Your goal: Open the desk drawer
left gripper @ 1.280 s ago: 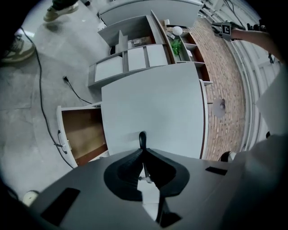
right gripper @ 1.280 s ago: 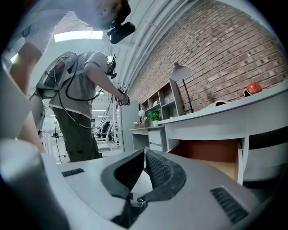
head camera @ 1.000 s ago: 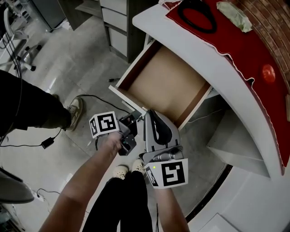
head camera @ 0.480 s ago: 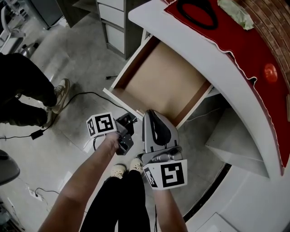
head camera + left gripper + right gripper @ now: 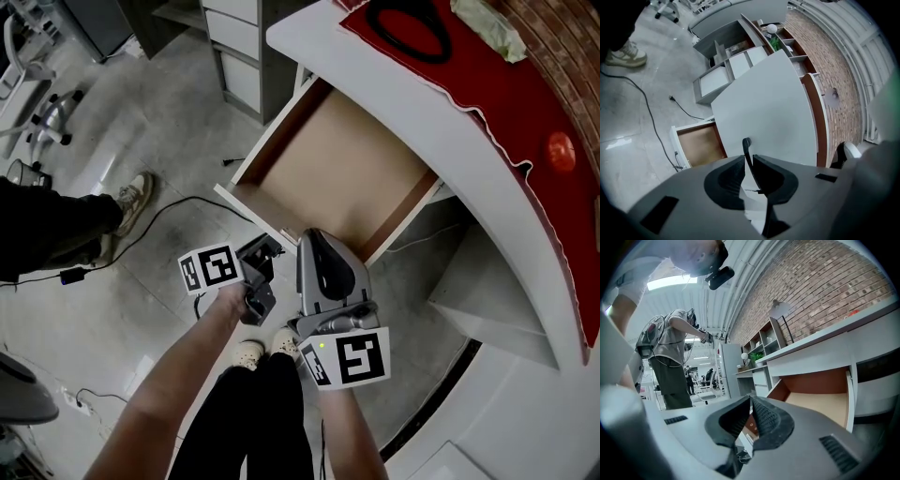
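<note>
Pulled-out white-fronted wooden drawer (image 5: 337,169) looks rigid and free-sliding, best taken by its front edge. The left gripper (image 5: 748,157) jaws are just parting, empty, while the right gripper (image 5: 750,399) is closed.

Glossy grey concrete floor (image 5: 141,169), black cable (image 5: 187,199) trailing across. Grey cabinet (image 5: 234,56) with white drawer fronts at the far edge. Red brick wall (image 5: 825,282) behind, open shelving (image 5: 761,345) against it. Curved ribbed ceiling (image 5: 740,268), long strip light (image 5: 670,283) glowing.

Red cloth (image 5: 506,103) bearing a black loop (image 5: 410,28) and a round orange thing (image 5: 561,150); black cable (image 5: 178,208) on the floor (image 5: 141,122).
</note>
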A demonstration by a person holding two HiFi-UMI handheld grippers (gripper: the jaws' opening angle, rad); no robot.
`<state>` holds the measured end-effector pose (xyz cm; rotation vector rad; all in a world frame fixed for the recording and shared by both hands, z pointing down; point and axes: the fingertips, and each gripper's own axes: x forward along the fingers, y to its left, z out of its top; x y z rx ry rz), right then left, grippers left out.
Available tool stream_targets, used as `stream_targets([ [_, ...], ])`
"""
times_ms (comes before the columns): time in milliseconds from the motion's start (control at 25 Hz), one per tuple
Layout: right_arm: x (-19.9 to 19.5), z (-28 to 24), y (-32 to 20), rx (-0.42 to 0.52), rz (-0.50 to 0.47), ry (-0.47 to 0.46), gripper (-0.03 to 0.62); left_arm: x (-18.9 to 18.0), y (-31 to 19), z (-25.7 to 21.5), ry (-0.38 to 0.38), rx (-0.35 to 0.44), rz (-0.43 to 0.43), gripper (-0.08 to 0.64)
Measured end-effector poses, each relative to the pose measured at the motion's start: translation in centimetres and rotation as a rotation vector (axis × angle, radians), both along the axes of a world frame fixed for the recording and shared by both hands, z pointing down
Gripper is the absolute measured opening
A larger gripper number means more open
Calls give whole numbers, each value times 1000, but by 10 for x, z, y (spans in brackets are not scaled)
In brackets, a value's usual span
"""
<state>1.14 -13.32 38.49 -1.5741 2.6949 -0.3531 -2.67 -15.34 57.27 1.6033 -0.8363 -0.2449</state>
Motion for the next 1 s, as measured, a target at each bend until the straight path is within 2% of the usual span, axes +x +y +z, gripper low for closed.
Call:
stream_targets([
  [400, -2, -4, 0, -23, -45, -12, 23, -7, 30, -4, -67, -23, 30, 67],
  [720, 7, -10, 8, -92, -53, -34, 23, -20, 50, -30, -186, 4, 47, 38],
  [880, 6, -26, 25, -135, -79, -36, 23, -31, 64, -62, -237, 37, 34, 18],
  [1000, 4, -51, 33, -137, -92, -41, 23, -30, 68, -104, -278, 102, 61, 14],
])
